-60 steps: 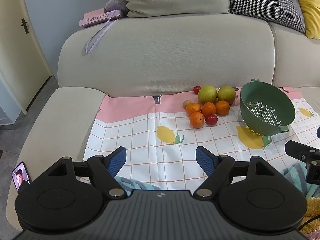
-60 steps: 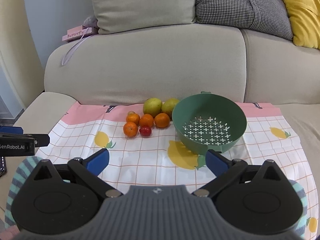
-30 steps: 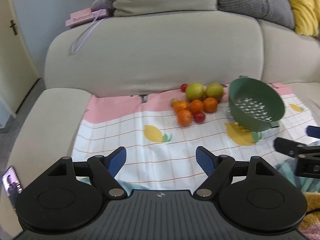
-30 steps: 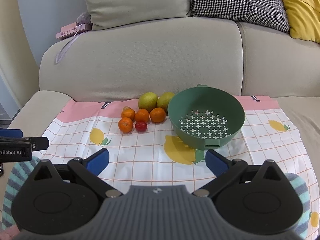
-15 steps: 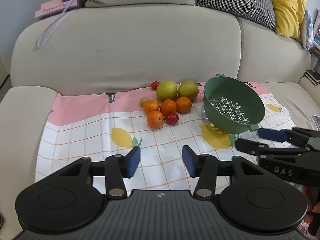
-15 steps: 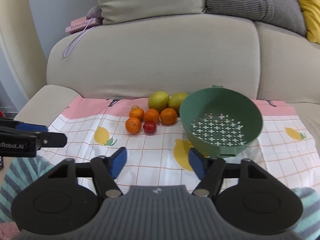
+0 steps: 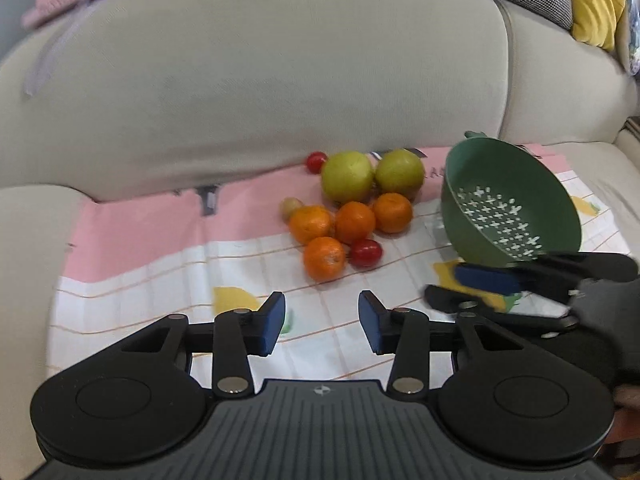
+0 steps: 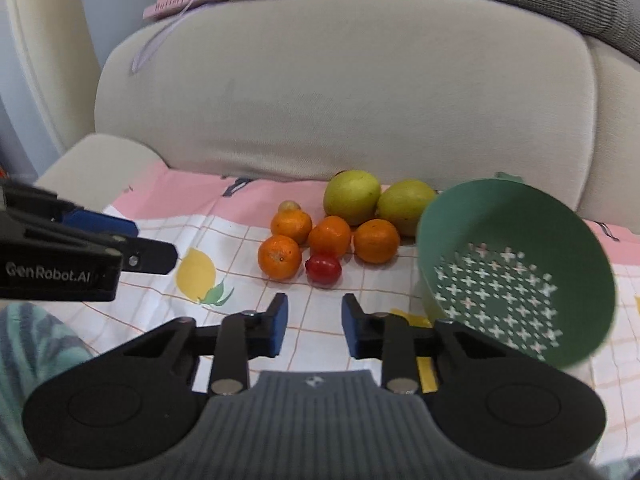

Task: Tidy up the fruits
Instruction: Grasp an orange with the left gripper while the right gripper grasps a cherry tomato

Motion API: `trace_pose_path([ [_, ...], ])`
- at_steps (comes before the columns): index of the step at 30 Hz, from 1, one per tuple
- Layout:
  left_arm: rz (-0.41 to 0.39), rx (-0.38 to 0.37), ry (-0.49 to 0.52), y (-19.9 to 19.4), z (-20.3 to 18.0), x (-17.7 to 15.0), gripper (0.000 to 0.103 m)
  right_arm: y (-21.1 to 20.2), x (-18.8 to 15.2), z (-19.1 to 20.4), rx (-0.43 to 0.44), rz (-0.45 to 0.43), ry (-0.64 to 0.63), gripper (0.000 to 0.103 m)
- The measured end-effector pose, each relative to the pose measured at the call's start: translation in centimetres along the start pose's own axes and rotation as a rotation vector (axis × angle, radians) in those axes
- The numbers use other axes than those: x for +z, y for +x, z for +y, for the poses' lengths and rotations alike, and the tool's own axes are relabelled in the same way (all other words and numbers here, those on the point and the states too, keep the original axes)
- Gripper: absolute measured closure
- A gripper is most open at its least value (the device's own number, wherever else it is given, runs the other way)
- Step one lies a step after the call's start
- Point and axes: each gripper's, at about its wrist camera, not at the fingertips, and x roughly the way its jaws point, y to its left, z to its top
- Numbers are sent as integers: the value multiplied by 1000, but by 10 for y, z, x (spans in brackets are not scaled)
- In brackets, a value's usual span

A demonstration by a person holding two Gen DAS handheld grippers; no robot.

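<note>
Right wrist view: right gripper, jaws part-open and empty, is best lined up on the small red tomato before closing gently.

Black left gripper, blue pads; perhaps teal-striped sleeve.
</note>
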Motion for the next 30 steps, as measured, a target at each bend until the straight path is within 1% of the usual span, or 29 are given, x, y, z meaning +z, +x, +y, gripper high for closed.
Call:
trace_pose_path([
  [3,15,-28,-6,18,1,7,53,24,4,7,-16,15,-79,79],
  [6,29,-28,-13,37,3,14,53,46,8,9,-27,33,-135,79],
  [9,48,-28,-40,56,10,19,53,66,13,8,-43,37,-174,77],
  [11,60,-39,-58,69,15,22,53,80,16,9,-47,46,-214,73],
  [14,84,-61,-81,85,19,26,53,96,14,9,-43,67,-249,73],
  [18,102,-90,-121,103,23,29,53,112,14,4,-47,88,-244,73],
  [22,126,-103,-151,119,26,31,52,123,17,0,-25,95,-234,73],
  [24,126,-95,-154,123,27,32,52,127,18,1,-22,96,-243,73],
  [27,134,-105,-178,129,32,32,53,133,20,1,-19,101,-240,72],
  [30,134,-120,-203,129,35,32,56,136,21,0,-22,104,-241,73],
])
